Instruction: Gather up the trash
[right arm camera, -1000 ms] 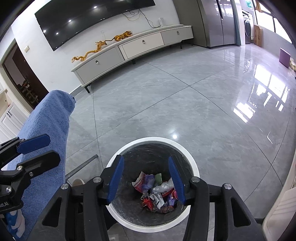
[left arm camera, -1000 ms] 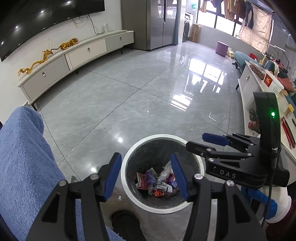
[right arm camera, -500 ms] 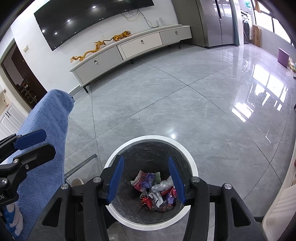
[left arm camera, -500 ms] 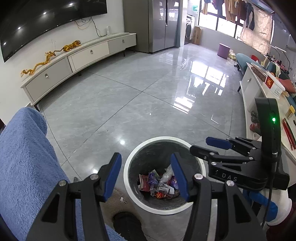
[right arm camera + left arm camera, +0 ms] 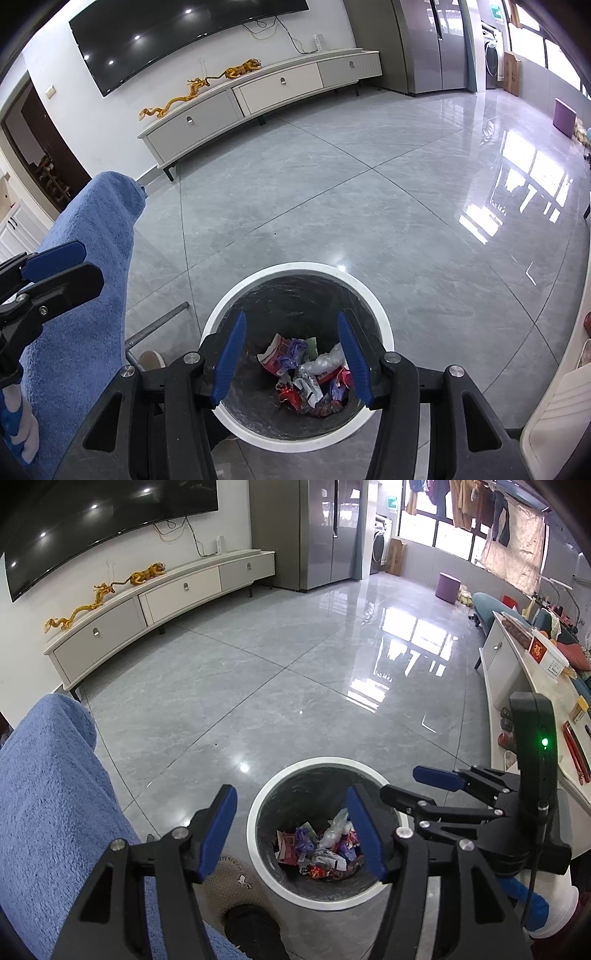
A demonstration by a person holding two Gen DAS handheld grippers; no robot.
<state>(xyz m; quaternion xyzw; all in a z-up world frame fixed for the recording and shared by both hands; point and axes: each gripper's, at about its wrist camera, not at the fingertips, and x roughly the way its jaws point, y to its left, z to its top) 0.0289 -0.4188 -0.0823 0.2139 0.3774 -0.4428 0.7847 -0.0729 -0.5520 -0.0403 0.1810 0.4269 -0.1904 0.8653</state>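
A round bin with a white rim (image 5: pixel 255 834) and a dark liner stands on the grey tile floor, and crumpled wrappers and trash (image 5: pixel 321 853) lie at its bottom. My left gripper (image 5: pixel 291 794) hangs above the bin's left edge, jaws opening, nothing between them. My right gripper (image 5: pixel 291 317) hovers straight over the bin (image 5: pixel 295 267), open and empty, with the trash (image 5: pixel 310 373) visible between its fingers. Each gripper shows in the other's view: the right gripper (image 5: pixel 402 781) at the right, the left gripper (image 5: pixel 92 262) at the left.
A blue towel-covered seat (image 5: pixel 48 812) rises at the left of the bin. A beige slipper (image 5: pixel 236 886) and a metal rod (image 5: pixel 159 325) lie beside the bin. A white low table (image 5: pixel 517 664) runs along the right. A long TV cabinet (image 5: pixel 166 598) lines the far wall.
The left gripper's jaws have spread slightly wider. Both grippers stay over the bin, and the trash in it has not moved.
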